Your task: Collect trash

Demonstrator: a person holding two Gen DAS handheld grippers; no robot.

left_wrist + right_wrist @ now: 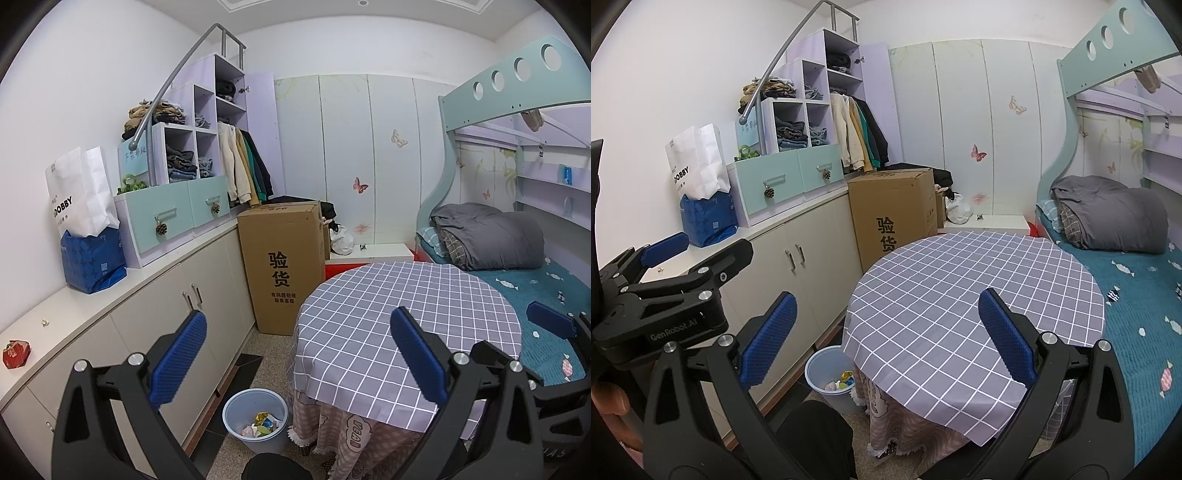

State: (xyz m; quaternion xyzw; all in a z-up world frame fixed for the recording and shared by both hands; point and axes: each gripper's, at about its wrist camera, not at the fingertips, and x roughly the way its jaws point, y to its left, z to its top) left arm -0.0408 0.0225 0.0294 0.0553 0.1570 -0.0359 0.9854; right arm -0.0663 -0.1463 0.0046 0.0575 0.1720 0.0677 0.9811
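Hovering wide-jawed, empty: left gripper (299, 354) and right gripper (886, 334) above checked tablecloth (369, 314); wastebasket (236, 435) holding trash by table's left edge.

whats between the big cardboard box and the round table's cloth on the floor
Nothing stands there. In the left wrist view only a narrow strip of bare speckled floor separates the cardboard box from the checked tablecloth; the bin sits nearer.

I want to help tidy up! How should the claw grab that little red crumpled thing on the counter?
Take the red crumpled wrapper with the left claw, which is open and nearer. It lies alone on the white countertop, so come straight down from above and pinch across its narrow middle. Its creased sides should squash and hold, probably.
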